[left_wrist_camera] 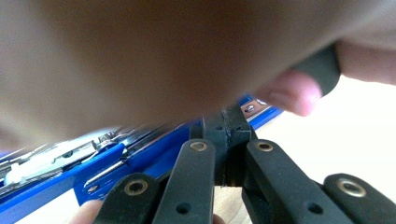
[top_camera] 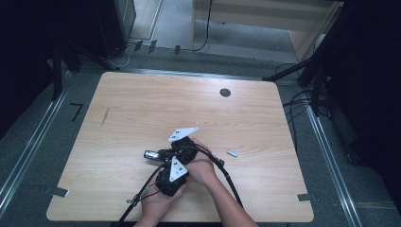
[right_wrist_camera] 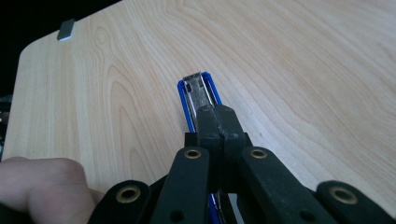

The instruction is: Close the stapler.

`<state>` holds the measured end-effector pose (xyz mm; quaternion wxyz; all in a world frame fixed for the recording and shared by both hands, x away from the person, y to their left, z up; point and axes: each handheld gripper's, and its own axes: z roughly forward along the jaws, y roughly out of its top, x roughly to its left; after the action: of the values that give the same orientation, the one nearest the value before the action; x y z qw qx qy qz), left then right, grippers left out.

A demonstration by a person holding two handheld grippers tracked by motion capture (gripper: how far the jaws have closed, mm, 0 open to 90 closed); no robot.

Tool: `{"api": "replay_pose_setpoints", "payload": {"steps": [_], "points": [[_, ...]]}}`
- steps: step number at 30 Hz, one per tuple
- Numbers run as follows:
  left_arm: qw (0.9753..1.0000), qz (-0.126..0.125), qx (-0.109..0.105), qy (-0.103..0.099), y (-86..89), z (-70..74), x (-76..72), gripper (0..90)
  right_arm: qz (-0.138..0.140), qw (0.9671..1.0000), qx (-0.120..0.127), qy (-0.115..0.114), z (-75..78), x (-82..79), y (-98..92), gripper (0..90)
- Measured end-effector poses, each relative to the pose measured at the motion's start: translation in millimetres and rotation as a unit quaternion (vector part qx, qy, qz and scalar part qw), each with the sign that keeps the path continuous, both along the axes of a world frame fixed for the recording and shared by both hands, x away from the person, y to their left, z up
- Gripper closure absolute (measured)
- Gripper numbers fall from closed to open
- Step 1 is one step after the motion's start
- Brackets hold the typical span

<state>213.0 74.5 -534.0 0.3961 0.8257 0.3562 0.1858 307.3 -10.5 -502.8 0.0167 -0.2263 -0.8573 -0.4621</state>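
bench point(top_camera: 142, 109): pale wood. you're working near its front edge, so keep the job low over it.
stapler point(right_wrist_camera: 198, 95): blue, open, held between both tools just above the bench. its metal channel looks empty at the tip, can't tell further back.
right hand-held gripper point(right_wrist_camera: 223, 122): jaws pinched shut on the stapler. hold it level.
left hand-held gripper point(left_wrist_camera: 229, 122): also clamped on it. don't twist.
staple strip point(top_camera: 231, 153): lying on the bench right of your hands, probably what gets loaded.
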Motion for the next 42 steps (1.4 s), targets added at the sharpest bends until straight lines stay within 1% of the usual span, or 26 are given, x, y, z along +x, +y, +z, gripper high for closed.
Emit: {"api": "replay_pose_setpoints", "payload": {"steps": [3, 7, 13, 20, 25, 29, 33, 39, 42], "points": [[1.0000, 0.001, 0.000, 0.000, -0.1, 0.0, -0.1, 90.0, -0.002, 1.0000, 0.004, -0.003, 2.8, -0.2, -3.6, 90.0], [1.0000, 0.001, 0.000, 0.000, -0.1, 0.0, -0.1, 90.0, -0.007, 1.0000, 0.001, -0.005, 2.9, -0.2, -7.4, 90.0], [1.0000, 0.003, 0.000, -0.003, -0.3, -0.2, -0.1, 90.0, -0.017, 0.9998, 0.009, -0.009, 5.6, 1.1, -16.4, 90.0], [1.0000, 0.002, 0.000, -0.001, -0.3, -0.2, -0.2, 90.0, -0.038, 0.9990, 0.018, -0.012, 10.4, 1.7, -31.6, 90.0], [1.0000, 0.002, 0.000, -0.002, -0.4, -0.1, -0.2, 90.0, -0.055, 0.9981, 0.023, -0.017, 13.3, 1.0, -43.1, 89.2], [1.0000, 0.001, 0.000, -0.002, -0.5, -0.2, -0.4, 90.0, -0.063, 0.9975, 0.019, -0.028, 17.0, -1.2, -50.4, 88.7], [1.0000, 0.001, 0.000, -0.002, -0.6, -0.3, -0.5, 90.0, -0.074, 0.9964, 0.023, -0.034, 20.7, -3.1, -57.5, 87.3], [1.0000, 0.001, 0.000, -0.002, -0.5, -0.2, -0.4, 90.0, -0.094, 0.9943, 0.026, -0.043, 23.7, -5.4, -70.3, 84.3], [1.0000, 0.001, 0.000, -0.002, -0.5, -0.3, -0.4, 90.0, -0.107, 0.9929, 0.026, -0.043, 24.3, -5.5, -78.6, 82.9]]}}
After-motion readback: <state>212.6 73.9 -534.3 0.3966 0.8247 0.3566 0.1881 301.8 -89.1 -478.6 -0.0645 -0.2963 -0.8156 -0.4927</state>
